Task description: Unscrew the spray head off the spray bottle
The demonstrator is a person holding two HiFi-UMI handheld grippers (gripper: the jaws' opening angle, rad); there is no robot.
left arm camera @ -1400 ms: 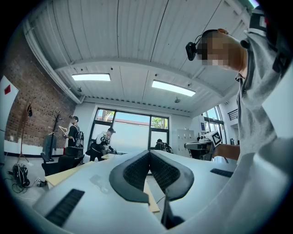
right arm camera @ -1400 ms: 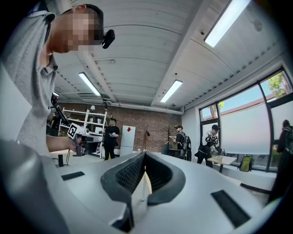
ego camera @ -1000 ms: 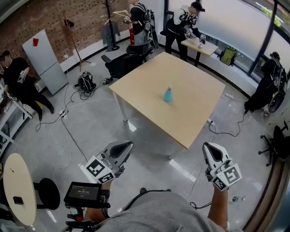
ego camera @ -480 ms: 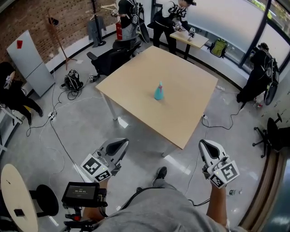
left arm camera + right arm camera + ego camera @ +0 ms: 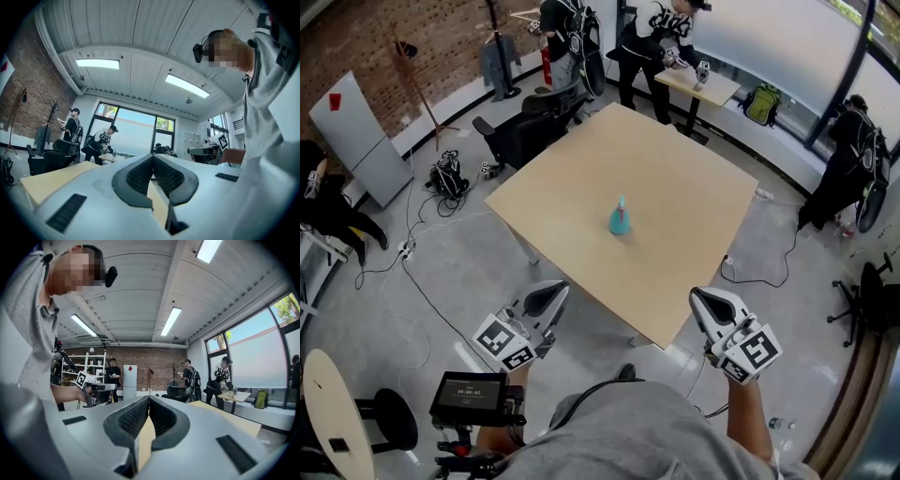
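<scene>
**Approach to the bottle, both jaws clenched and empty**

Find the spray bottle [image 5: 620, 220] upright near the middle of the tabletop [image 5: 694, 178], at 12 o'clock from both grippers and well apart from them, with its spray head [image 5: 621, 202] on top and not yet unscrewed. Note the left gripper [image 5: 547, 297] off the tabletop's edge at 7 o'clock and the right gripper [image 5: 711, 302] off it at 5 o'clock, each with jaws pressed together on nothing.

Probably best to release both pairs of jaws before arriving. Take the teal body low with one gripper to pin it against tipping, since looks light and narrow-footed. Take the pale spray head with the other, squarely across the collar if reachable, and turn in short bites without lifting. Keep the bottle vertical against a spill; cannot tell the fill from here.

Expect a smooth, pale wooden tabletop carrying only the bottle, so likely slippery under a twisting load.

See beyond it:
- a black office chair [image 5: 525, 131] at 10 o'clock
- a small desk [image 5: 701, 86] at 12 o'clock, with people [image 5: 652, 37] standing at it beside tall windows [image 5: 769, 37]
- a brick wall [image 5: 422, 28] with a coat stand [image 5: 499, 47] at 11 o'clock
- cables [image 5: 412, 253] strewn over the grey floor [image 5: 459, 291] at 9 o'clock
- a round side table [image 5: 328, 412] at 8 o'clock
</scene>
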